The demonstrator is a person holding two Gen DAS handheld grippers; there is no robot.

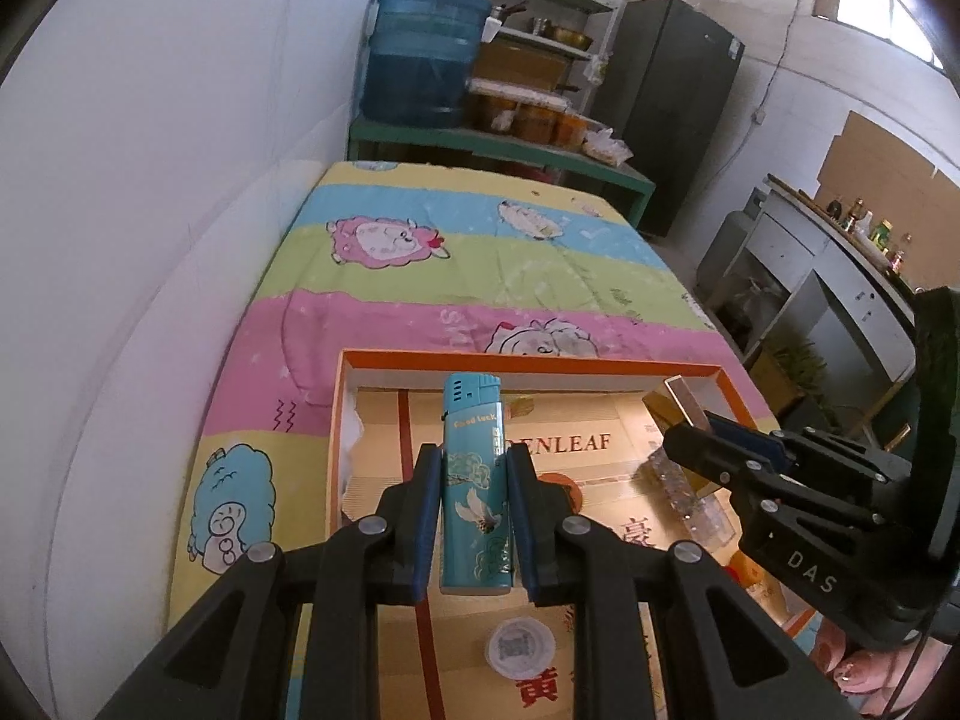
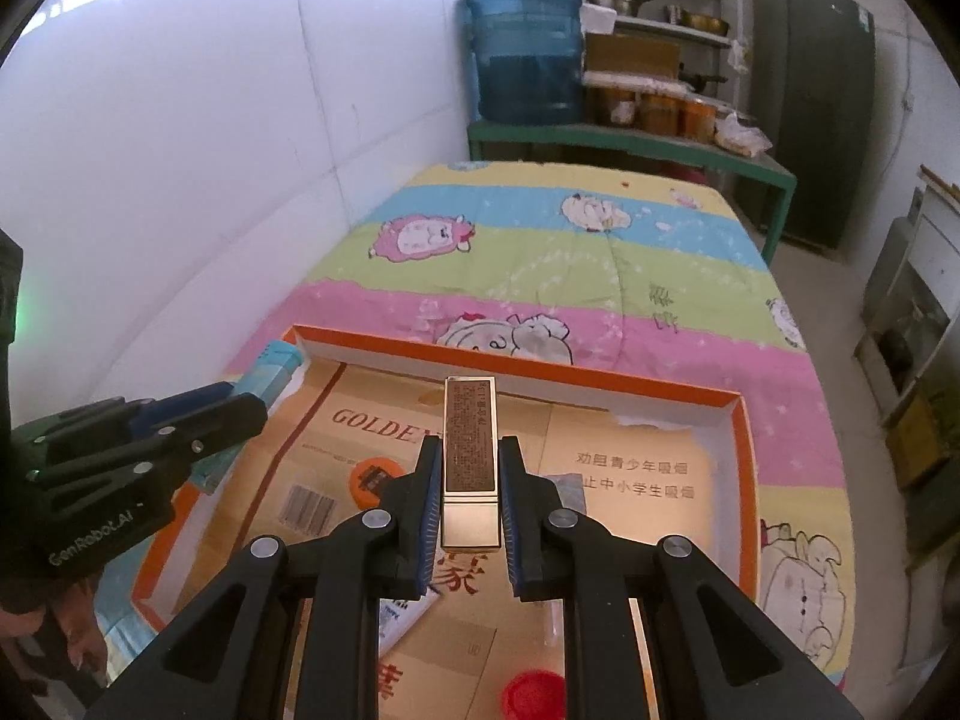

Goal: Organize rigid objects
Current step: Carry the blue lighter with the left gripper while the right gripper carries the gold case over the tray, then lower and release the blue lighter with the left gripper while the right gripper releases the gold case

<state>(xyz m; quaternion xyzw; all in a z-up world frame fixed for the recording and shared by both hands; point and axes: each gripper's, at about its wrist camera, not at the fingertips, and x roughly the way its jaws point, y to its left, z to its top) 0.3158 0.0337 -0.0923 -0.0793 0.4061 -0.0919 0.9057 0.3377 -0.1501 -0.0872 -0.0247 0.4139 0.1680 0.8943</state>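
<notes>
1. Lighter, teal with a bird and cloud print, stands upright between the blue pads of the left tongs, which are closed on its sides; its cap end points away from the camera.
2. Left tongs hold the lighter above the orange tray, over the left half of the tray's cardboard lining.
3. Gold case, a slim rectangular piece with fine print on its face, is clamped between the pads of the right tongs, its long axis running away from the camera.
4. Right tongs hold the case above the middle of the tray, over printed cardboard reading "GOLDEN…" and Chinese text.
5. In the left wrist view the right tongs reach in from the right with the gold case tilted at their tip; in the right wrist view the left tongs reach in from the left with the lighter showing past them.
6. Lying in the tray are a red cap, a white round lid and a clear faceted piece.
7. Tray rests on a bed covered with a striped quilt printed with cartoon sheep, set along a white wall.
8. Beyond the bed a blue water jug stands on a green counter, with jars beside it.
</notes>
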